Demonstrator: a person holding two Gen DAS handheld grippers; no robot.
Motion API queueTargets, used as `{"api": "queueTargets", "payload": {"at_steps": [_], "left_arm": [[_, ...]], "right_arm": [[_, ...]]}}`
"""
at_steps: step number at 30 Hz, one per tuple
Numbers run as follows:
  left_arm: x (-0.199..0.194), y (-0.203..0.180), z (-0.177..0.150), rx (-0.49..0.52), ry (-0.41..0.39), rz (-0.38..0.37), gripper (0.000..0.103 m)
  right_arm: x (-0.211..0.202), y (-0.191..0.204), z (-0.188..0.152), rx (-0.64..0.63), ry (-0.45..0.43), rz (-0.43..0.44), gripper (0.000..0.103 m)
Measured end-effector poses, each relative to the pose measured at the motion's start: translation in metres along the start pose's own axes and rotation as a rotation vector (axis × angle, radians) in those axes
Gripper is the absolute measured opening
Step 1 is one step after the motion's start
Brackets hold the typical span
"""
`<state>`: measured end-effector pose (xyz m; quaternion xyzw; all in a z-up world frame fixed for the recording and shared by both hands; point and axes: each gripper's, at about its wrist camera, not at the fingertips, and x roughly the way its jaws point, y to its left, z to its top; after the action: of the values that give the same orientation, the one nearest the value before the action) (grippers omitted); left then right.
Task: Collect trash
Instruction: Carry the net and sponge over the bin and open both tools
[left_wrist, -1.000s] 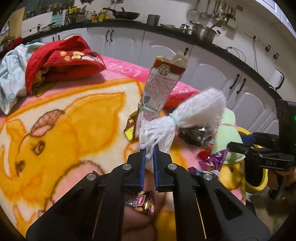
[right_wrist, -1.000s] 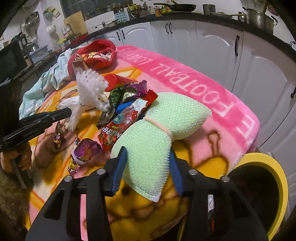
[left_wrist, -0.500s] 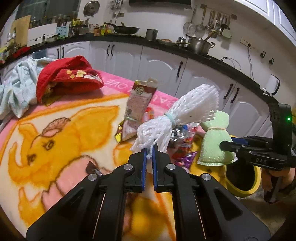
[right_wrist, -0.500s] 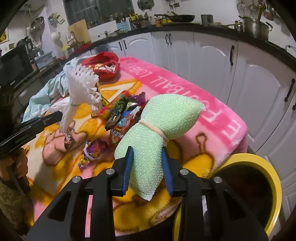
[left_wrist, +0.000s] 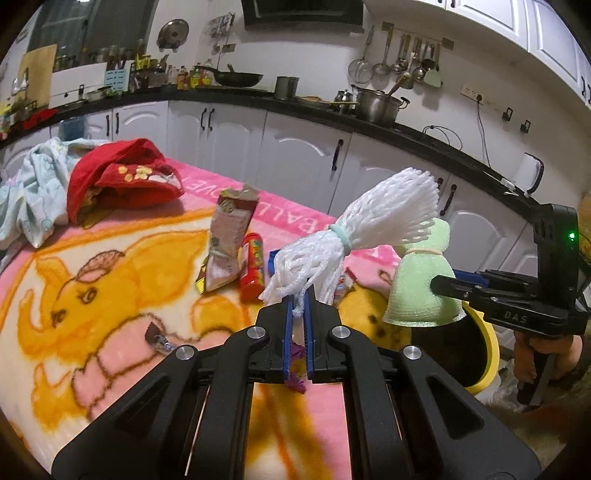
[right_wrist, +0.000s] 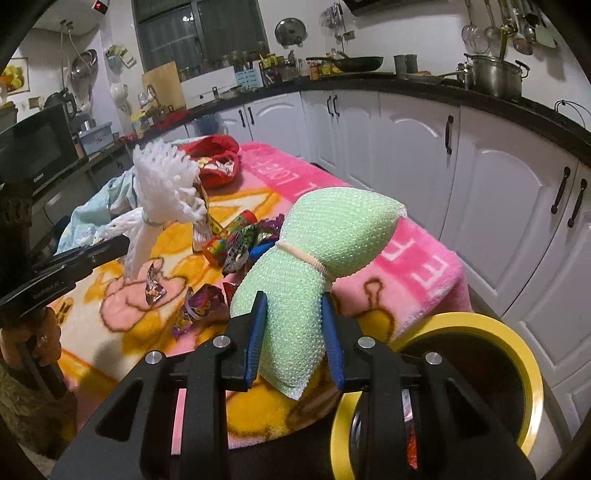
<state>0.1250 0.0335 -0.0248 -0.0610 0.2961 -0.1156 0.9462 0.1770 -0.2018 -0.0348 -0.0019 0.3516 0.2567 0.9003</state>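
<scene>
Above the pink cartoon blanket (left_wrist: 110, 280), left gripper (left_wrist: 300, 306) has its jaws pinched tight on the loose end of the white foam net bundle (left_wrist: 373, 218), which fans out toward 1 o'clock. Right gripper (right_wrist: 293, 325) has just been closing its jaws; they now clamp the green foam wrap bundle (right_wrist: 317, 243), narrow gap, bundle tilted to 1 o'clock. Yellow-rimmed bin (right_wrist: 517, 354) sits at 4 o'clock, beside the blanket edge. Candy wrappers (right_wrist: 243, 243) and a torn carton (left_wrist: 229, 240) lie on the blanket near 11 o'clock.
</scene>
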Motion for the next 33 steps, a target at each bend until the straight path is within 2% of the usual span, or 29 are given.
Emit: {"api": "queueTargets", "payload": {"at_steps": [9,20,33], "left_arm": [[0.005,-0.027,0.006,0.032,-0.007,-0.034,0.002],[0.021,-0.067,0.014,0.074,-0.006,-0.095,0.002],[0.052,-0.111,0.007,0.126,0.047,-0.143,0.002]], "right_arm": [[-0.033,-0.012,0.0,0.015,-0.067,-0.011,0.028],[-0.069,-0.046,-0.012,0.071,-0.123,-0.059,0.028],[-0.092,-0.09,-0.045,0.135,-0.105,-0.135,0.028]]}}
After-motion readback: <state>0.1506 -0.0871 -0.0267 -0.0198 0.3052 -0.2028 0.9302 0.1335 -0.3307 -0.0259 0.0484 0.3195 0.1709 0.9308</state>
